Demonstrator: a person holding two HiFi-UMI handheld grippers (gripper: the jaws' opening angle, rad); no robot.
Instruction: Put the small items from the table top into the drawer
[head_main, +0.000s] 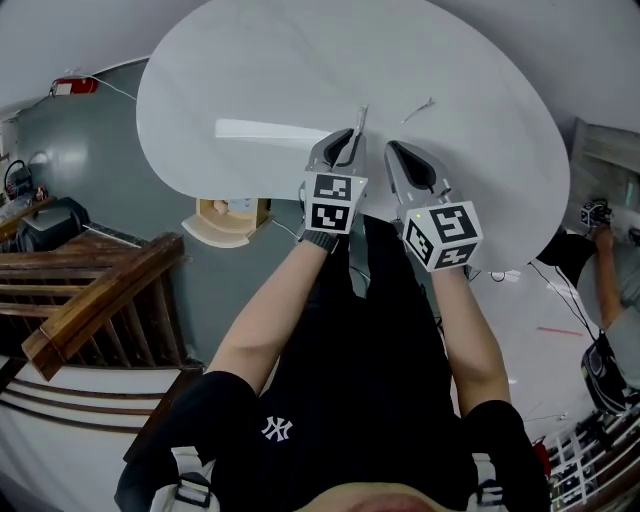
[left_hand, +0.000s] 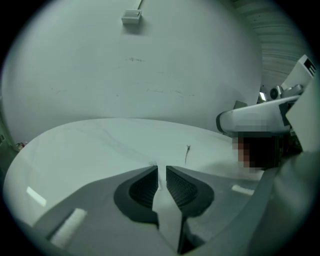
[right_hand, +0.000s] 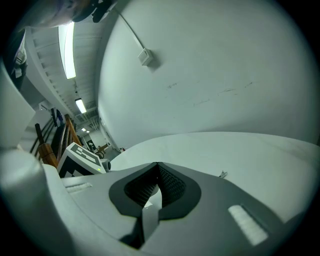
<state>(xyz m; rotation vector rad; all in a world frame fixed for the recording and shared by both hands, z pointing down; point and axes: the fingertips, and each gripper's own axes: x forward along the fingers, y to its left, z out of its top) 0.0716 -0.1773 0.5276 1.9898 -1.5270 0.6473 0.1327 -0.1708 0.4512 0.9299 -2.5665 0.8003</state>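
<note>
We saw left gripper (left_hand: 160, 170) fingers a slit apart, empty; right gripper (right_hand: 157, 167) fingers closed, empty. Thin grey stick-like item (head_main: 362, 120) lay upper centre on round white bench (head_main: 200, 90); we judged pinching something so flat might skid it away.

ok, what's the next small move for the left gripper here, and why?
Probably open the left gripper wider and nudge it forward and slightly right, onto the thin dark item. Its claw stands only a slit apart with nothing between, and that item lies on the table just beyond the tips. The right gripper is shut and empty, so it is not carrying anything.
</note>
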